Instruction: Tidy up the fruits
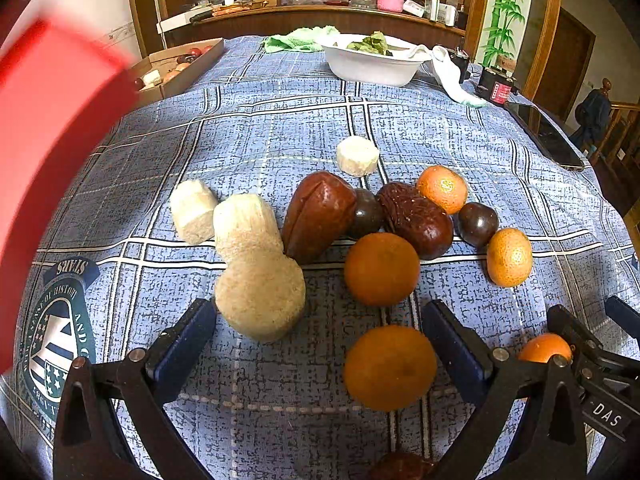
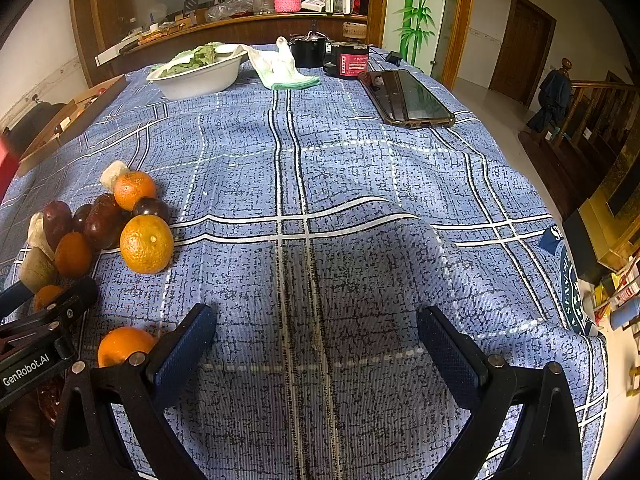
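Note:
A pile of fruit lies on the blue checked tablecloth (image 1: 280,128). In the left wrist view my left gripper (image 1: 320,344) is open over it; an orange (image 1: 389,367) sits between its fingers, nearer the right one. Ahead lie another orange (image 1: 382,269), several pale banana pieces (image 1: 260,294), two brown dates (image 1: 318,216) and dark plums (image 1: 477,224). In the right wrist view my right gripper (image 2: 318,354) is open and empty above bare cloth. The same pile, with a large orange (image 2: 147,244), lies to its left.
A white bowl of greens (image 1: 370,66) and a cloth (image 2: 280,66) stand at the far end. A cardboard box (image 1: 176,70) sits at the far left, a phone (image 2: 406,98) at the right. A blurred red object (image 1: 48,152) fills the left edge.

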`<state>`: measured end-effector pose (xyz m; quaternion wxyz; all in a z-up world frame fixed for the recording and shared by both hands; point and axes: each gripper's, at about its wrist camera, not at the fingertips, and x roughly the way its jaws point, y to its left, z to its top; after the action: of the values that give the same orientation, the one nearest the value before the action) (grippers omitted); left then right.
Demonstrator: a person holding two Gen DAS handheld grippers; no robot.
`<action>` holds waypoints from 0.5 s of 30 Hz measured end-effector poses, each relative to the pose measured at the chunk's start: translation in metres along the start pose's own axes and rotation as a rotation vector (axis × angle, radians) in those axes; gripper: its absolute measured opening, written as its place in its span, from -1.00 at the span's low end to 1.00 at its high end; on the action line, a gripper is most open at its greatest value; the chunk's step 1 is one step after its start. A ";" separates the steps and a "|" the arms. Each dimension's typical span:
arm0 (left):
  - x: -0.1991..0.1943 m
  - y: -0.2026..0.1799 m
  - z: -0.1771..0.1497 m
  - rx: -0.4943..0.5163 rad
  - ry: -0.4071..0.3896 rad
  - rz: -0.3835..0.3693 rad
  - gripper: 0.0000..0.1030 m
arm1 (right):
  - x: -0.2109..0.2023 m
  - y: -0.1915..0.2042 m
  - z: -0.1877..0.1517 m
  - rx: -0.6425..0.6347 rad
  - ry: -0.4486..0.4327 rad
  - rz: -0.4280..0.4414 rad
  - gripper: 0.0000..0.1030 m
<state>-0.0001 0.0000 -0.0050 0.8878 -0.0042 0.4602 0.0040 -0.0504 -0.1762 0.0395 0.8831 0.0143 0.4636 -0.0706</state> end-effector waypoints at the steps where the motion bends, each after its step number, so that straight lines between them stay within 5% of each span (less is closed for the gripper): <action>1: 0.000 0.001 0.000 0.000 0.000 0.000 0.99 | 0.000 0.000 0.000 0.000 0.000 0.000 0.99; 15: 0.000 0.001 0.000 0.002 0.001 -0.001 0.99 | 0.000 0.000 0.000 0.000 0.000 0.000 0.99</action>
<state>0.0000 0.0011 -0.0053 0.8876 -0.0038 0.4606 0.0030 -0.0503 -0.1764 0.0394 0.8831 0.0143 0.4636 -0.0705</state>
